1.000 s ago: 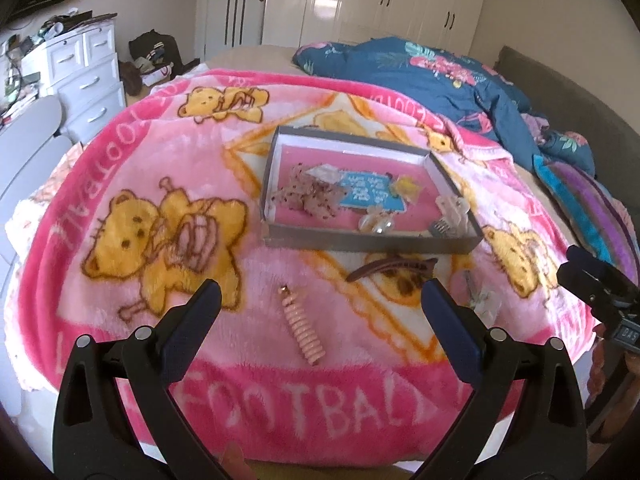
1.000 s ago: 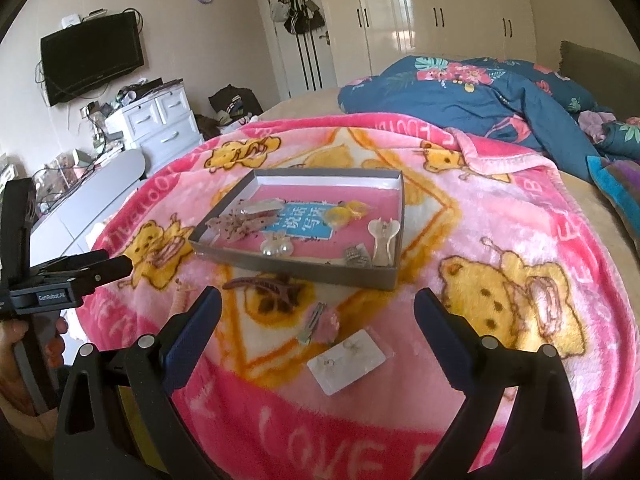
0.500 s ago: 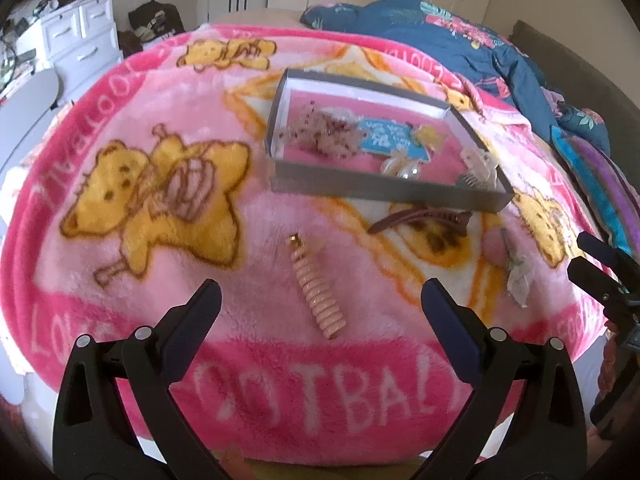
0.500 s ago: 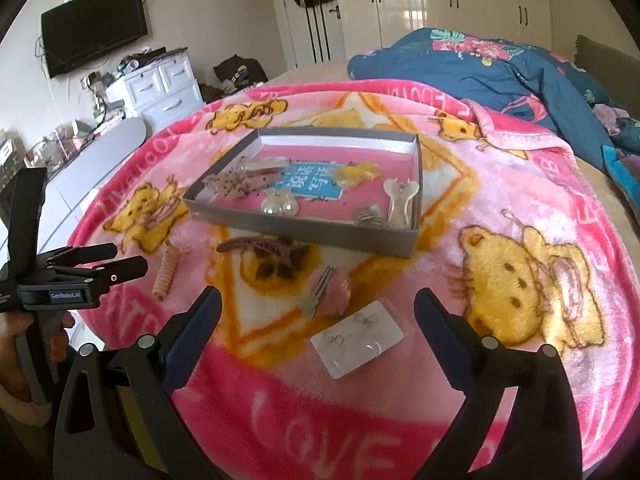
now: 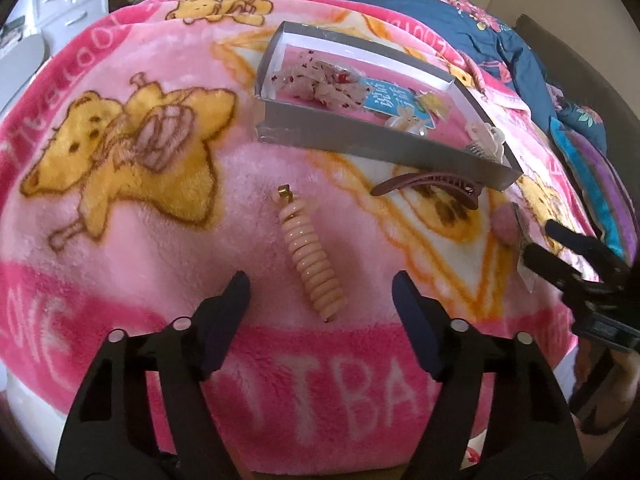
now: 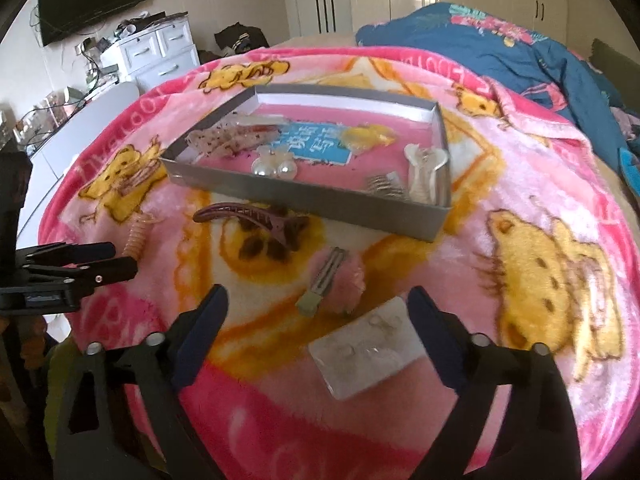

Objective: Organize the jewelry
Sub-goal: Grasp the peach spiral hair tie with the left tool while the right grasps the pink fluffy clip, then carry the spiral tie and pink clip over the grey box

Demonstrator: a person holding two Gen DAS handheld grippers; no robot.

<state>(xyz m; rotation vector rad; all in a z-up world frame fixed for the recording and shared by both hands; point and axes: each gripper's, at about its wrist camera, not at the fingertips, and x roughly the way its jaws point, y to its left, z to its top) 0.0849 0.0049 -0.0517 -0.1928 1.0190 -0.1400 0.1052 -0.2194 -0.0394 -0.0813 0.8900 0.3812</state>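
Note:
A peach spiral hair coil (image 5: 311, 254) lies on the pink blanket. Its near end sits between the fingertips of my left gripper (image 5: 320, 286), whose jaws are closing without touching it. My right gripper (image 6: 318, 296) hangs over a pink pompom hair clip (image 6: 334, 280) and a clear earring card (image 6: 366, 348). Its jaws are closing too, and neither pad touches them. A maroon claw clip (image 5: 428, 184) (image 6: 248, 216) lies in front of the grey box (image 5: 380, 148) (image 6: 304, 196). Each view shows the other gripper at its edge (image 5: 540, 242) (image 6: 116, 260).
The box holds pearl clips (image 6: 274, 166), a white claw clip (image 6: 424, 168), a blue card (image 6: 316, 142) and a speckled bow (image 6: 228, 140). A blue duvet (image 6: 520, 52) is bunched behind. A white dresser (image 6: 160, 52) and a hand holding the left gripper stand to the left.
Both grippers have come down closer to the blanket and tilted downward. Their jaws stand narrower than before. The coil's near end now lies between the left fingertips.

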